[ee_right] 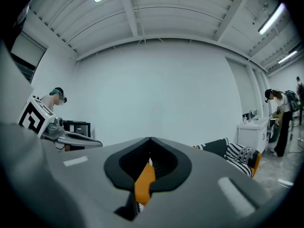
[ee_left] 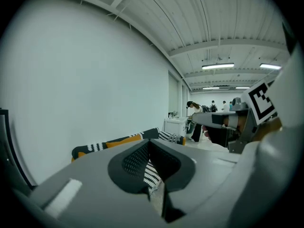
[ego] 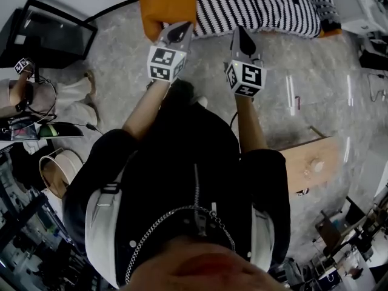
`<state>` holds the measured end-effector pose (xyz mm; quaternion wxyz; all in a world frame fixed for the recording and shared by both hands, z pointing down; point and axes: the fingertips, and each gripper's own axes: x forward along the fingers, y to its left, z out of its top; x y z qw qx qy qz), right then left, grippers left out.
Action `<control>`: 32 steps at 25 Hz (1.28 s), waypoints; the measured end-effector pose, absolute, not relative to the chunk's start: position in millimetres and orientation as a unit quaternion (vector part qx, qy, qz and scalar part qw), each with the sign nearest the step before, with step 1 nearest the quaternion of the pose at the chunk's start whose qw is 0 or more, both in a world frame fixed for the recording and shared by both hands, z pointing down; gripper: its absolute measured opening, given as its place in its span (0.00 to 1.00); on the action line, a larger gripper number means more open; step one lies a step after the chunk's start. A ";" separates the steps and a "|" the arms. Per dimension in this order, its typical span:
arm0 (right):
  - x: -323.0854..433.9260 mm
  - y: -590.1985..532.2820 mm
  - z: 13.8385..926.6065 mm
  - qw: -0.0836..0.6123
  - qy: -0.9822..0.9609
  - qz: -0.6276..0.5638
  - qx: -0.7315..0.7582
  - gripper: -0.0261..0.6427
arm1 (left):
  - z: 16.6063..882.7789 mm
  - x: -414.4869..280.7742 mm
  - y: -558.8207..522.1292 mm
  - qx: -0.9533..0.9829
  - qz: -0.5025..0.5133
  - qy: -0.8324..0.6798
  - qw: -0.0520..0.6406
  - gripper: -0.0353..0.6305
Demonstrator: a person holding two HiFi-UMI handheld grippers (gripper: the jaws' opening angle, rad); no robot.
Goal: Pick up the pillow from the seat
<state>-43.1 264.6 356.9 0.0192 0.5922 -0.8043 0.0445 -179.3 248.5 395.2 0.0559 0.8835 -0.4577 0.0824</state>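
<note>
Head view, person standing before the seat (ego: 273, 11) and looking steeply down. The orange pillow (ego: 162, 5), taken here as the task's thing, is lying at the seat's near left edge, beside the striped cover and overhanging toward the floor (ego: 303, 77). Its far part is running out of frame, so its long axis cannot be told.

The left gripper (ego: 180, 30) is pointing straight at the pillow's near edge and is the nearer of the two. The right gripper (ego: 241, 34) is pointing at the striped cover just beside it. Both forearms are reaching forward side by side, with the jaws aiming roughly level across the room. In each gripper view the jaws are pressing together on nothing, the seat showing beyond them. Judgement: the jaws need spreading before any approach to the pillow's edge.
</note>
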 end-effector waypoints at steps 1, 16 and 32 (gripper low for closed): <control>-43.2 264.7 355.8 0.019 -0.804 0.042 0.593 0.04 | 393.9 -178.9 248.6 0.884 0.081 -0.458 0.055 0.07; -43.2 277.6 349.7 0.015 -0.817 0.044 0.575 0.04 | 387.3 -172.3 259.2 0.887 0.081 -0.452 0.052 0.07; -25.9 265.8 361.2 0.024 -0.812 0.060 0.580 0.04 | 402.8 -144.0 242.3 0.903 0.092 -0.415 0.062 0.07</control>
